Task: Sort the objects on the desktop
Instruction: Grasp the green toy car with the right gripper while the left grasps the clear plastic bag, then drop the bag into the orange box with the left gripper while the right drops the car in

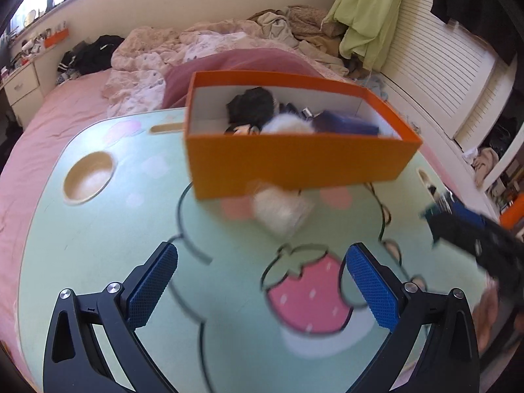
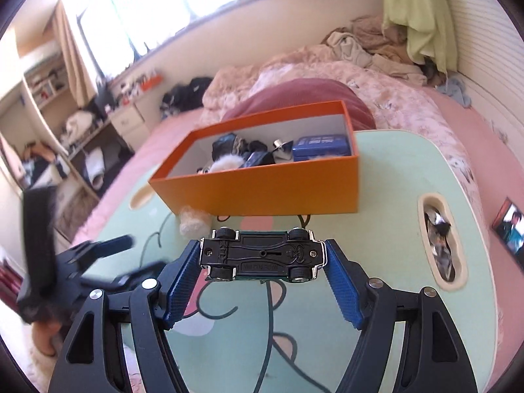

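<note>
Over the mint counter (image 2: 393, 170), my left claw (image 1: 262, 281) hangs spread with nothing in it; my right claw (image 2: 262, 262) clamps the toy car (image 2: 262, 257) end to end, belly up, long axis crosswise, its moulded lettering unreadable, near the orange box (image 2: 262, 183).
</note>
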